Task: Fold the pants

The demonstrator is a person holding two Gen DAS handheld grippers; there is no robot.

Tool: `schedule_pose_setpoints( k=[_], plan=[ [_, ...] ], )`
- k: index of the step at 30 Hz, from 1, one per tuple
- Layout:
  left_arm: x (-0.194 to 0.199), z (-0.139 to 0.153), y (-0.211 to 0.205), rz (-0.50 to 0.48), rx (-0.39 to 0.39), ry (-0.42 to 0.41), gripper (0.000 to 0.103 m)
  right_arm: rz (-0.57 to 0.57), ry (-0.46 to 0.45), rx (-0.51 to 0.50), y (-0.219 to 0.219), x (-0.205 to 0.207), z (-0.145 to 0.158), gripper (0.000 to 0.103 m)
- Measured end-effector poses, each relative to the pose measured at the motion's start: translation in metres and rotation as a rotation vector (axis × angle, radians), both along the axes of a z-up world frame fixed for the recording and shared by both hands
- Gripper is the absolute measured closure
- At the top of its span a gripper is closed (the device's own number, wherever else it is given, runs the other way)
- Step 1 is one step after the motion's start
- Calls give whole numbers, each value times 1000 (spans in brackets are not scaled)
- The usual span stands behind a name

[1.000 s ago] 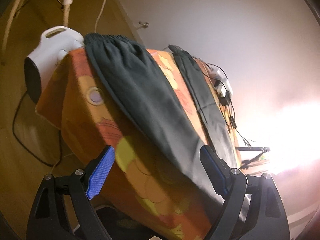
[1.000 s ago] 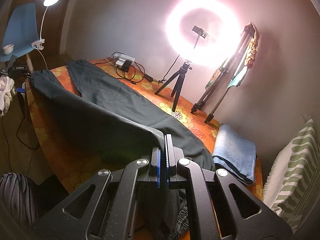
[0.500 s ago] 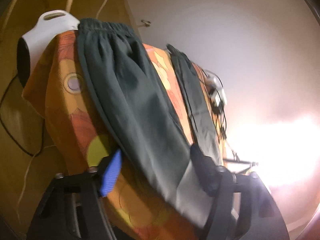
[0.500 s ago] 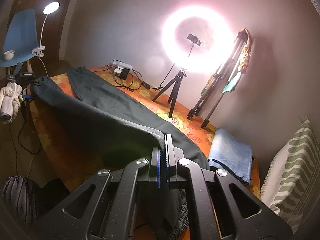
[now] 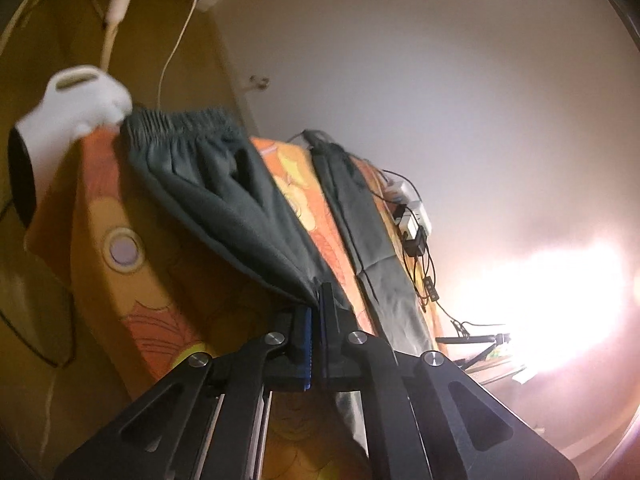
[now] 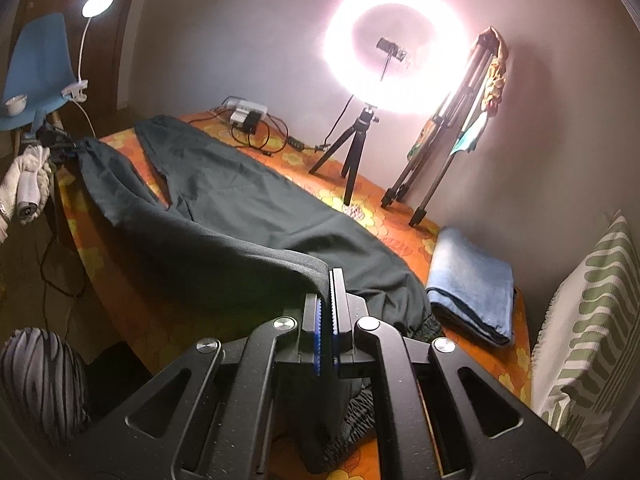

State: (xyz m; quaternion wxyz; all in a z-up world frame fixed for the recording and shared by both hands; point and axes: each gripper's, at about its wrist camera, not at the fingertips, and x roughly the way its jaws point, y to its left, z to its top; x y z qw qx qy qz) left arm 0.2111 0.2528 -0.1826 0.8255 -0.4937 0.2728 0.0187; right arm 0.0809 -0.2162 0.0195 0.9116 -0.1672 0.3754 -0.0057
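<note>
Two grippers each pinch the dark green pants (image 6: 240, 216), which lie spread lengthwise over a table covered by an orange flowered cloth (image 6: 304, 160). The left gripper (image 5: 316, 312) has just been closing, and its jaws are now pressed together on the edge of one pant leg, so the fabric gathers into folds that run down to the blue pads. Beyond that grip the same leg stretches up to its elastic cuff (image 5: 180, 120) at the table's far corner, where a white appliance (image 5: 68, 100) sits just beside it. The second leg lies alongside, apart from the first, with orange cloth showing between them.

The right gripper (image 6: 326, 300) has its jaws clamped on the pants near the waist end, lifting a rounded ridge of fabric off the table. A folded blue garment (image 6: 472, 280) rests on the cloth just beside the waist. A glowing ring light (image 6: 396, 40) on a small tripod stands at the back of the table, with a power strip (image 6: 246, 114) and cables near the leg ends.
</note>
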Motion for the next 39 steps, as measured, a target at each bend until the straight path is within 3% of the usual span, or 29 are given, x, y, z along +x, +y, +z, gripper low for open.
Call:
schedule_pose_setpoints(
  k=[10, 13, 19, 25, 32, 39],
  plan=[
    [4, 39, 4, -13, 78, -103, 102, -32, 0, -7, -10, 15, -3, 100],
    [21, 56, 2, -26, 81, -137, 102, -40, -16, -22, -14, 28, 1, 100],
    [71, 90, -11, -68, 182, -165, 102, -46, -56, -81, -20, 63, 3, 100],
    [143, 96, -37, -125, 275, -116, 102, -82, -80, -151, -38, 122, -17, 100],
    [219, 73, -68, -167, 373, -15, 102, -145, -51, -170, -70, 200, -58, 100],
    [274, 49, -84, -146, 476, 103, 102, -189, 80, -126, -102, 259, -107, 100]
  ],
)
